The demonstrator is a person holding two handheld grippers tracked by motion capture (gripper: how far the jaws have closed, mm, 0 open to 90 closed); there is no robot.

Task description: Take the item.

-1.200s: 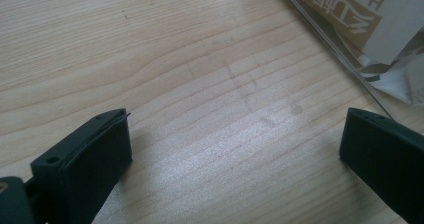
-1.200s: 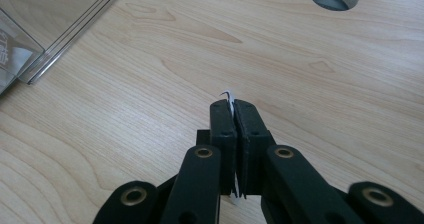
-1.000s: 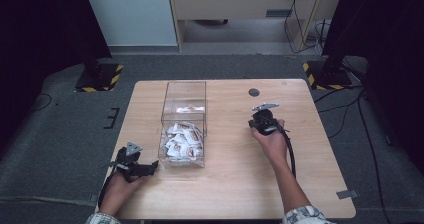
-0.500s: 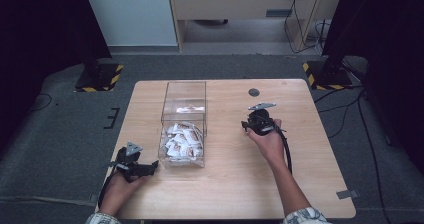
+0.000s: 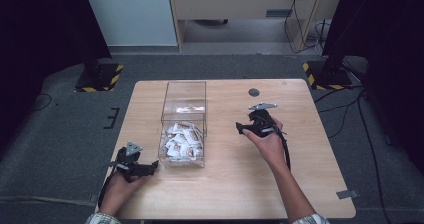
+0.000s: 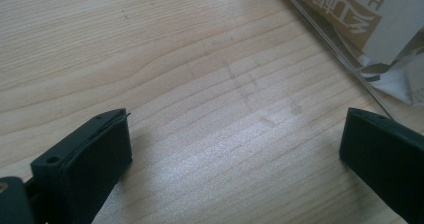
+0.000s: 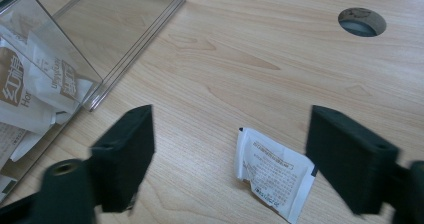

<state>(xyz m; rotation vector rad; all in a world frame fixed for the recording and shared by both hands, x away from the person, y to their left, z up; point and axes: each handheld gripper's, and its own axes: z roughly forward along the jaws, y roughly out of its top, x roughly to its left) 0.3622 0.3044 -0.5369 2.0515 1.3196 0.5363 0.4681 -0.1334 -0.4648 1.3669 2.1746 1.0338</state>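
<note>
The right gripper [image 5: 243, 128] is held over mid-table, jaws spread wide above a white packet [image 7: 274, 172] lying flat. The left gripper [image 5: 150, 167], jaws apart, is rested beside the clear box [image 5: 184, 129] near the front edge.

Even overhead light falls bright on the table [image 5: 240, 184] in the high view, while the floor around it sinks dim and the far left and right corners go near black, the whole picture soft. A pale glare patch sits on the clear box [image 5: 183, 115] toward the table's far edge. In the gripper views, near black jaws blur, wood grain stays sharper, shadows soft.
</note>
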